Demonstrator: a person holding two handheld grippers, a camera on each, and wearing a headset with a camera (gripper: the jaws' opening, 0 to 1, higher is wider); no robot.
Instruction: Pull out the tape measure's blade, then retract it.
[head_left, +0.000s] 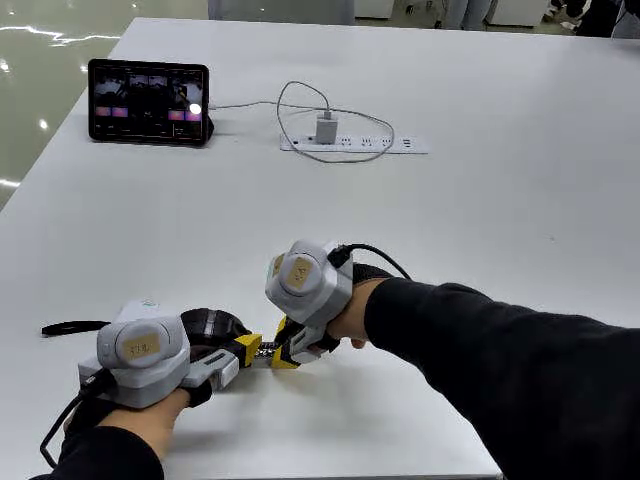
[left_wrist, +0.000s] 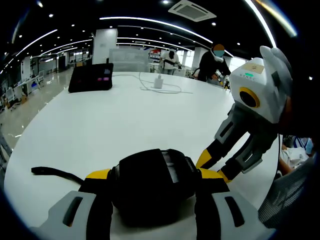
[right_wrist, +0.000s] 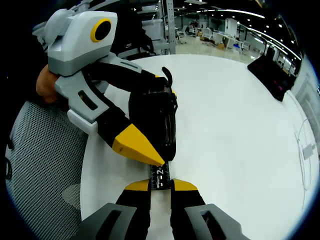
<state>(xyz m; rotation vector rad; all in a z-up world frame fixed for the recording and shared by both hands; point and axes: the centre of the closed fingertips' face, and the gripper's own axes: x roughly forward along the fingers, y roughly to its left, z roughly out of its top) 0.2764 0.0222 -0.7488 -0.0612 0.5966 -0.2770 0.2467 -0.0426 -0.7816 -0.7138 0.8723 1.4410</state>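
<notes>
A black tape measure lies on the white table, and my left gripper is shut on its case from both sides. Its black wrist strap trails off to the left on the table. A short length of blade, with the number 2 showing, sticks out of the case. My right gripper is shut on that blade end, its yellow fingertips close against the left gripper's yellow fingertip. In the left gripper view the right gripper comes in from the right.
A tablet stands at the back left. A white power strip with a charger and looped cable lies at the back centre. The table's front edge runs just below my hands. People stand far behind the table.
</notes>
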